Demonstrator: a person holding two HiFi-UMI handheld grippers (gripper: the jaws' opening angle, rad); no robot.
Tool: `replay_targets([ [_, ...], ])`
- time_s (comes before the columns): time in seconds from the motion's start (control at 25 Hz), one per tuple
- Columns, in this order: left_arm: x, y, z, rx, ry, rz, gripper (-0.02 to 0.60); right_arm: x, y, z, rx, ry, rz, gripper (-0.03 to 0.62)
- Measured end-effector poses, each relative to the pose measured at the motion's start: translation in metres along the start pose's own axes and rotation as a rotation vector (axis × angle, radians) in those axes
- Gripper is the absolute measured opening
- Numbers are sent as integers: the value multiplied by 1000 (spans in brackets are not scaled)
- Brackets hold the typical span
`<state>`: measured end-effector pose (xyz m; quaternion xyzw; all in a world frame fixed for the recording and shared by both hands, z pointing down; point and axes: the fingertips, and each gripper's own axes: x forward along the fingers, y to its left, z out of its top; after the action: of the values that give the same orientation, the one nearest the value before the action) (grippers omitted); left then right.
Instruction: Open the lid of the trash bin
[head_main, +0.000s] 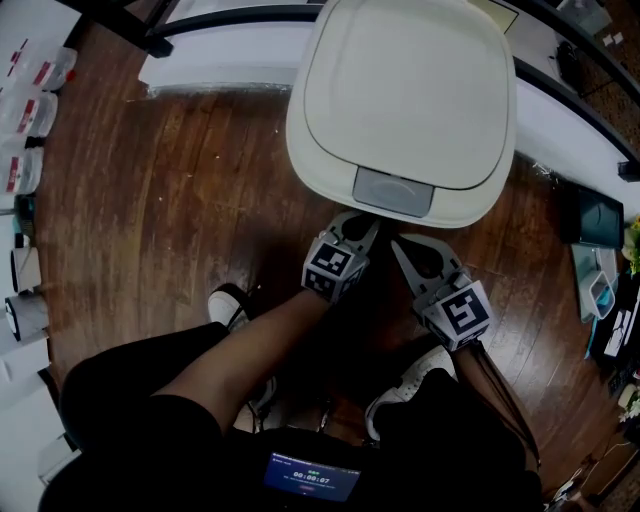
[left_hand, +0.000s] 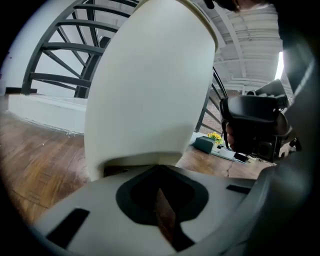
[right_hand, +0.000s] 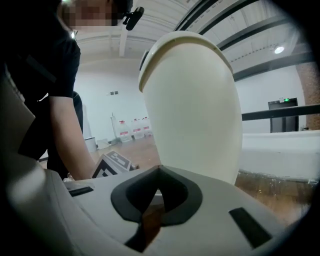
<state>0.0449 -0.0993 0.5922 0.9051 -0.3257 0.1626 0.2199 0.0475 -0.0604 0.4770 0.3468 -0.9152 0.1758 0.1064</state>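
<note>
Two grippers, left (head_main: 357, 228) and right (head_main: 405, 245), fingers pressed together on nothing, hang just below the grey latch (head_main: 393, 192) of the shut lid (head_main: 405, 90), probably to press it, the trash bin (left_hand: 150, 85) standing on the floor (head_main: 150, 200).

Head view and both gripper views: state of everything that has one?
trash bin lid: closed, sitting flat.
grey front button: no gripper on it.
left gripper: jaws together, nothing between them.
right gripper: jaws together, nothing between them.
</note>
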Motion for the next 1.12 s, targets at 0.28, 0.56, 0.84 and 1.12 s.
replay_targets([
  [0.28, 21, 17, -14, 12, 53, 25, 20, 7, -12, -13, 27, 21, 5, 20],
  [0.56, 35, 27, -20, 16, 85, 22, 26, 11, -21, -16, 70, 33, 5, 20],
  [0.84, 39, 29, -26, -55, 86, 60, 28, 9, -34, -26, 100, 20, -23, 20],
  [1.12, 38, 28, -27, -66, 130, 91, 28, 7, -31, -27, 104, 18, -20, 20],
])
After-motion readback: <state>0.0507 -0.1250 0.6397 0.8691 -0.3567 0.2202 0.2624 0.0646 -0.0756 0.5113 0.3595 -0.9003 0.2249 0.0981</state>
